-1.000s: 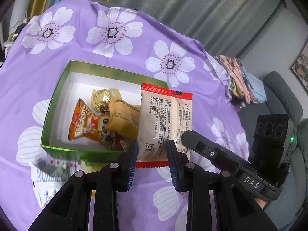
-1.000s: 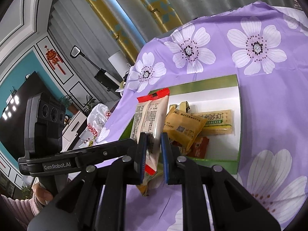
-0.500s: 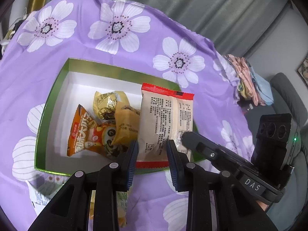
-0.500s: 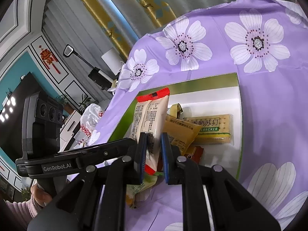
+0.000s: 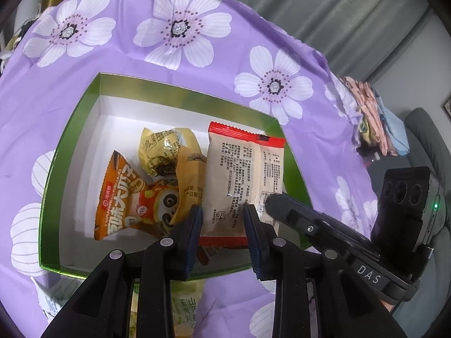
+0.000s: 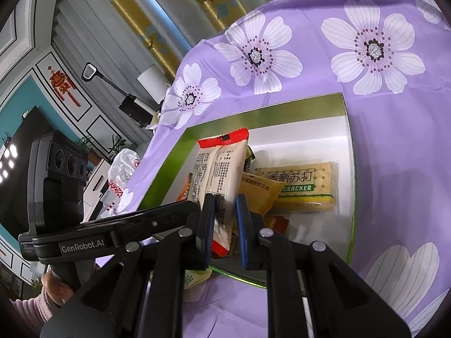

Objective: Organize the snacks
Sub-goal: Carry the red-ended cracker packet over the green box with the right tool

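A beige snack packet with red ends (image 5: pixel 242 180) stands upright over the green-rimmed white box (image 5: pixel 180 91). My left gripper (image 5: pixel 222 214) stands around its lower end, jaws a packet-width apart. My right gripper (image 6: pixel 222 200) holds the packet (image 6: pixel 217 166) from the other side, though the jaws have parted and a gap shows on the right. Its body shows in the left wrist view (image 5: pixel 324 231). In the box lie an orange chip bag (image 5: pixel 124 197), yellow packets (image 5: pixel 166 152) and a cracker pack (image 6: pixel 304 186).
The box sits on a purple flowered cloth (image 5: pixel 141 28). More snack packets (image 5: pixel 183 307) lie on the cloth in front of the box. Folded clothes (image 5: pixel 375 115) and a grey sofa (image 5: pixel 425 129) lie beyond the table's right edge.
Both grippers moved the packet forward and down over the box. The right gripper's jaws have widened slightly around the packet.
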Tool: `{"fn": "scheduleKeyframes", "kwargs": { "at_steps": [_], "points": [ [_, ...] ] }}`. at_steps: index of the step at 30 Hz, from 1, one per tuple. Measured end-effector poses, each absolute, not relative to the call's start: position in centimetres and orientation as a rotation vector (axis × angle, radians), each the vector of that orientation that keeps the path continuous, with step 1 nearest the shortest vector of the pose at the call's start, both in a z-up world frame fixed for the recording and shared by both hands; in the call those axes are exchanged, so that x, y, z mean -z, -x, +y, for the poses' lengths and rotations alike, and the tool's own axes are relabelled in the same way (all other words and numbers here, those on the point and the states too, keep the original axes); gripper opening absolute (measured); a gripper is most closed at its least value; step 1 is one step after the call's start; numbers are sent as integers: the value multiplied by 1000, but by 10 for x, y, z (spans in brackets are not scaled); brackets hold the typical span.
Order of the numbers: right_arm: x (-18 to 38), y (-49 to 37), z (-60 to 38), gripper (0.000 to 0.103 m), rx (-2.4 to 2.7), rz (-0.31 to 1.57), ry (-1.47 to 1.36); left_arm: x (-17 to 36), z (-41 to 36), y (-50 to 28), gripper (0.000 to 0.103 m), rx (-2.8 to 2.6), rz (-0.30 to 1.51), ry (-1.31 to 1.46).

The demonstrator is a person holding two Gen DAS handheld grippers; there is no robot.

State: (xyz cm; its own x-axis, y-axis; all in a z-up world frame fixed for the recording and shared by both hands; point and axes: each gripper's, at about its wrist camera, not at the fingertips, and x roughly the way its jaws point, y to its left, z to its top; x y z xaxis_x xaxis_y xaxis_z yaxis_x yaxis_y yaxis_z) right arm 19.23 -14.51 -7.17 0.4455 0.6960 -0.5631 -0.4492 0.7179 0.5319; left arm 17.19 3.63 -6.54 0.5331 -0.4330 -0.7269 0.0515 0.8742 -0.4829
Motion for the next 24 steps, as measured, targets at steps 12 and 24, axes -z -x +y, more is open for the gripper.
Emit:
{"fn": "scheduleKeyframes", "kwargs": {
  "at_steps": [12,24],
  "points": [
    [77,-197,-143,16,-713,864,-323,70,35,-177,31,287,984,430],
    [79,-199,-141,16,-708,869,-315,71,35,-179,31,284,988,429]
  ]
}}
